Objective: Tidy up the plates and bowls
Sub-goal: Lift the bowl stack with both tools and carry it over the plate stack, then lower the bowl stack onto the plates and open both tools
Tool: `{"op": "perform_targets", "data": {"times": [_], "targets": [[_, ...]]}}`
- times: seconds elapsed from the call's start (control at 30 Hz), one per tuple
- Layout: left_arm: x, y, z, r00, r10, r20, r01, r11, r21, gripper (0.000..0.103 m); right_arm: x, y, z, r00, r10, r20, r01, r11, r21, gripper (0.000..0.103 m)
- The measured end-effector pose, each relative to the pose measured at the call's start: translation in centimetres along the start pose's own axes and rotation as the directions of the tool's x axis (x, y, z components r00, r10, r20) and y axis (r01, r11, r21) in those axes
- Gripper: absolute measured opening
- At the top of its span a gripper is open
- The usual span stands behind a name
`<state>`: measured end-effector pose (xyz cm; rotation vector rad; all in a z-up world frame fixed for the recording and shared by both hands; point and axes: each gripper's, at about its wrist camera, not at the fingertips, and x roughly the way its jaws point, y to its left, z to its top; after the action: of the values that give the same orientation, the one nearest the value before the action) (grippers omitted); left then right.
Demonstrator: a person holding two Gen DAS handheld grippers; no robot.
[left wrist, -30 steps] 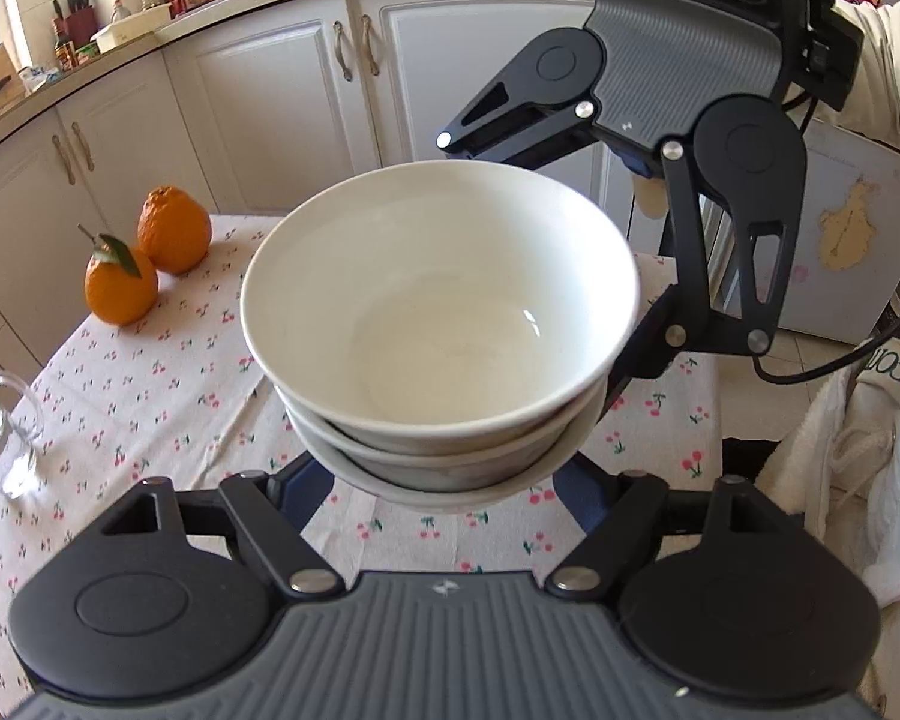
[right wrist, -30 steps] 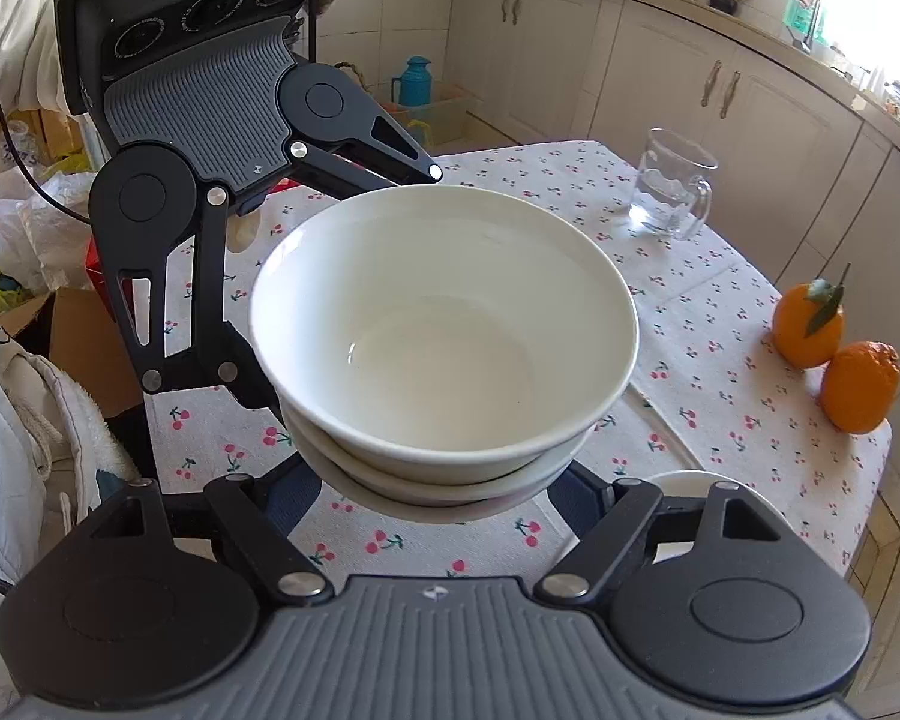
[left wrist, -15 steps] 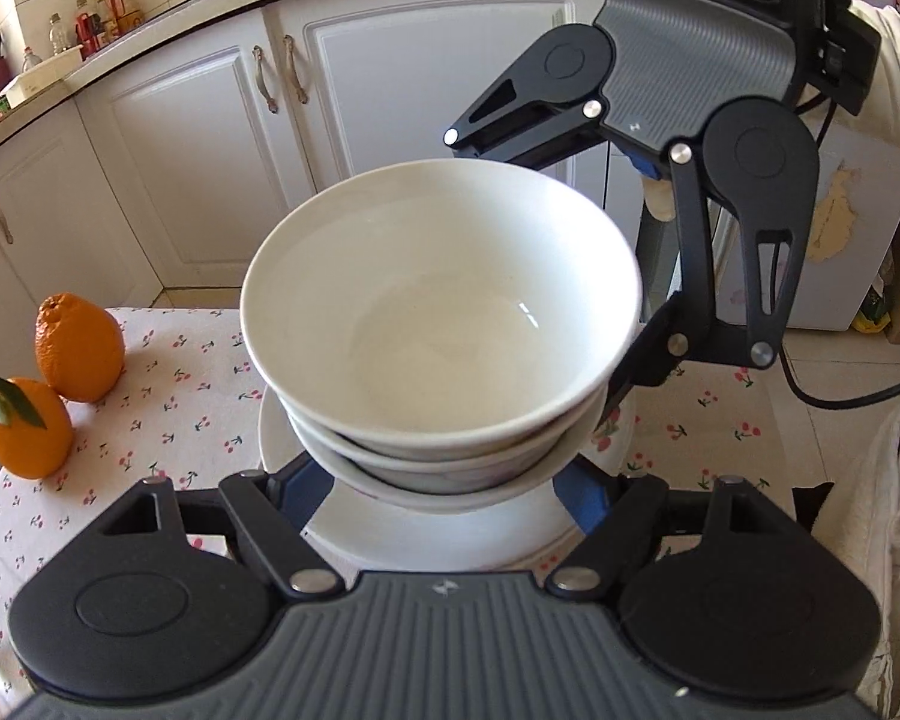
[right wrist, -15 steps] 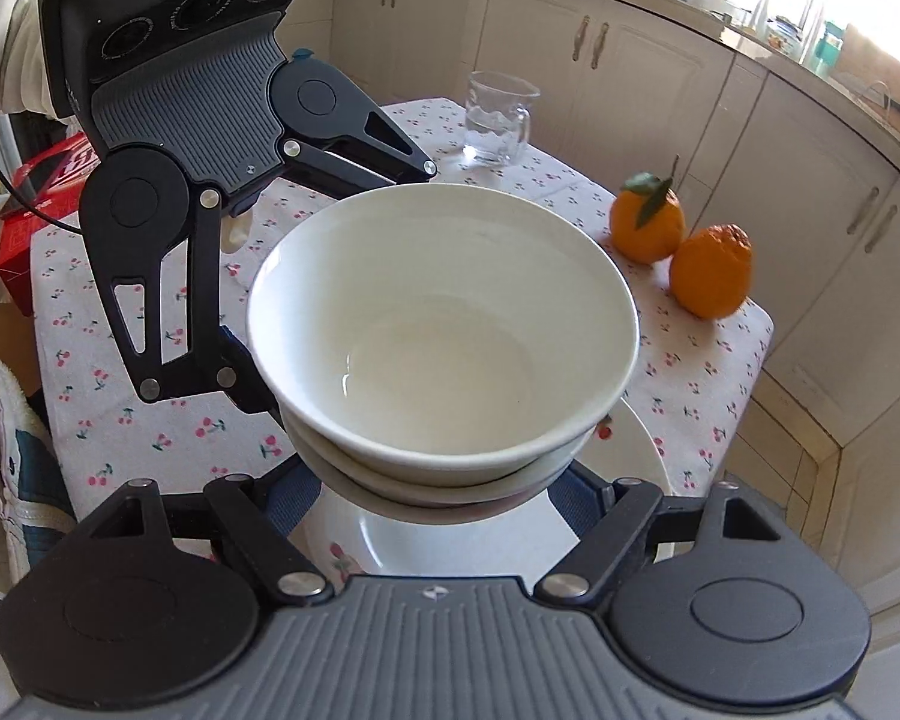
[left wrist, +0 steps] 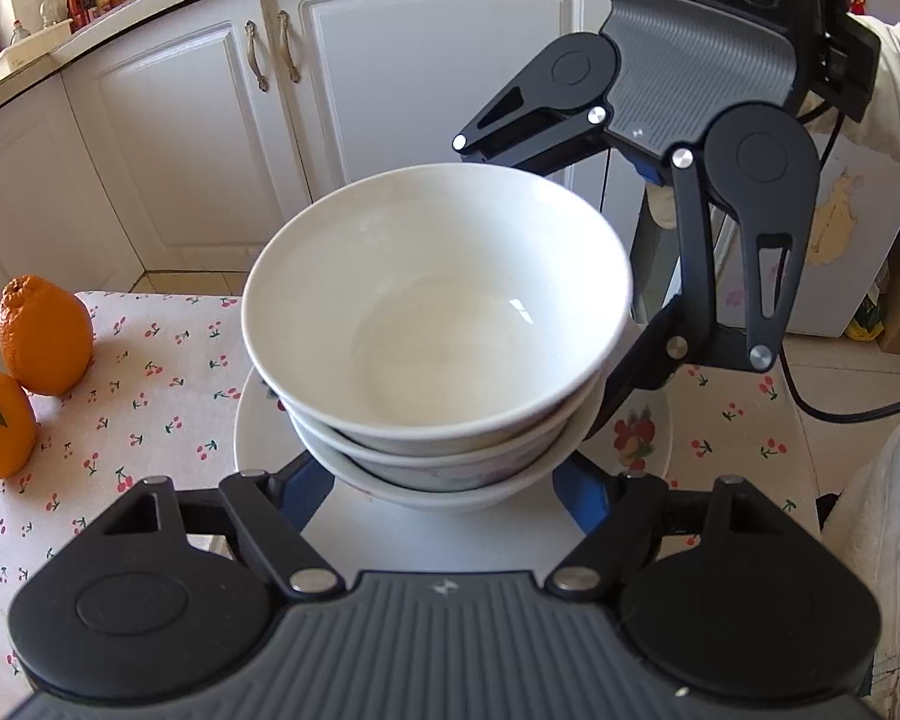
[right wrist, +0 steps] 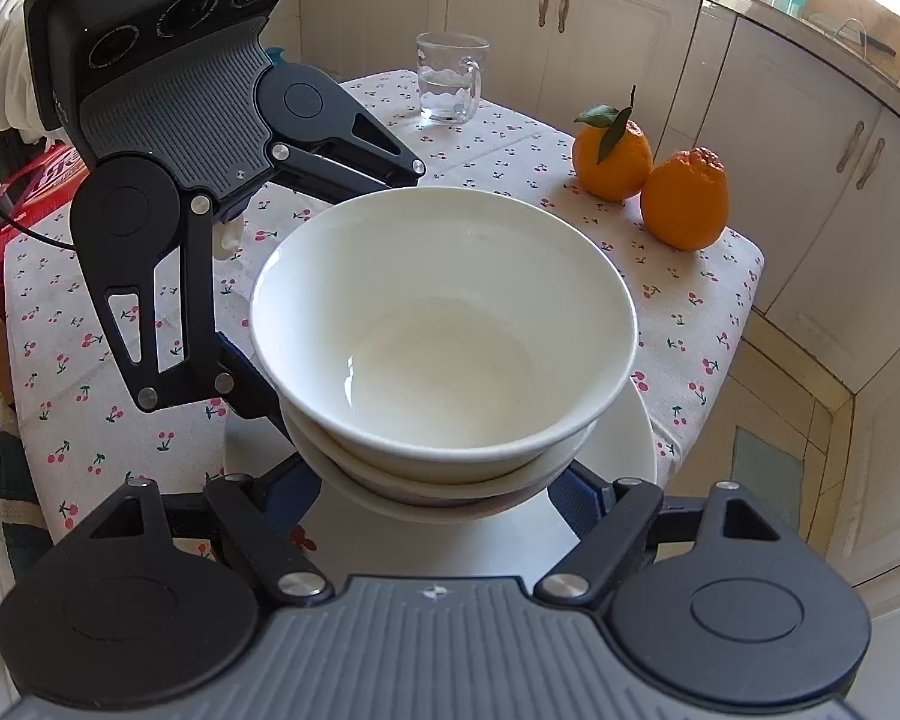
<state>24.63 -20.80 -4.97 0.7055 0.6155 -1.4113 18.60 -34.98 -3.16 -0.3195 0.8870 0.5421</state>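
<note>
A stack of three white bowls (left wrist: 438,324) (right wrist: 444,324) is carried between both grippers, which face each other across it. My left gripper (left wrist: 444,489) is shut on the lowest bowl, a blue finger (left wrist: 306,489) on each side. From the opposite side, my right gripper (right wrist: 438,498) is shut on that same bowl. Directly under the stack a white plate (left wrist: 252,438) (right wrist: 630,450) with a fruit print lies on the cherry-print tablecloth (right wrist: 120,360). I cannot tell whether the stack touches the plate.
Two oranges (right wrist: 684,198) (left wrist: 42,330) sit near a table corner, and a glass mug (right wrist: 450,78) with water stands at the far side. White kitchen cabinets (left wrist: 420,90) run behind, tiled floor (right wrist: 768,420) lies past the table edge, and a person's white sleeve (left wrist: 894,90) shows.
Both grippers carried the bowl stack sideways across the table and slightly down; it now sits over the white plate, which came into view beneath it. The grips stayed the same.
</note>
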Motion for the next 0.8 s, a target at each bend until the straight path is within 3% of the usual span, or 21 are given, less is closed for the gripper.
{"op": "perform_targets", "data": {"times": [0.13, 0.27, 0.4, 0.47, 0.6, 0.73, 0.8], "targets": [[0.0, 0.2, -0.2, 1.0, -0.004, 0.014, 0.005, 1.0, -0.022, 0.08, -0.1, -0.1, -0.1, 1.0, 0.003, 0.001, -0.003, 1.0, 0.016, 0.086], [-0.3, -0.5, -0.4, 0.999, 0.039, 0.025, -0.038, 0.999, -0.014, 0.081, 0.2, -0.2, -0.1, 1.0, -0.004, 0.001, 0.004, 0.999, 0.039, 0.088], [-1.5, -1.4, -1.1, 0.995, 0.079, 0.063, -0.076, 0.996, -0.043, 0.09, -0.1, 0.4, -0.2, 1.0, -0.025, 0.01, 0.024, 0.998, 0.058, 0.096], [-2.6, -2.1, -1.6, 0.986, 0.143, 0.089, -0.136, 0.988, -0.079, 0.097, -0.6, 1.0, -0.3, 0.999, -0.044, 0.013, 0.043, 0.997, 0.071, 0.097], [-5.1, -4.2, -2.5, 0.946, 0.296, 0.133, -0.272, 0.947, -0.172, 0.101, -2.5, 2.8, -0.9, 0.994, -0.103, 0.032, 0.098, 0.986, 0.135, 0.102], [-7.7, -6.7, -3.2, 0.869, 0.464, 0.171, -0.397, 0.861, -0.318, 0.103, -4.6, 5.1, -1.3, 0.97, -0.24, 0.041, 0.22, 0.937, 0.269, 0.102], [-8.9, -8.0, -3.2, 0.816, 0.553, 0.17, -0.462, 0.799, -0.385, 0.103, -5.3, 6.5, -1.3, 0.935, -0.353, 0.029, 0.32, 0.878, 0.357, 0.103]]}}
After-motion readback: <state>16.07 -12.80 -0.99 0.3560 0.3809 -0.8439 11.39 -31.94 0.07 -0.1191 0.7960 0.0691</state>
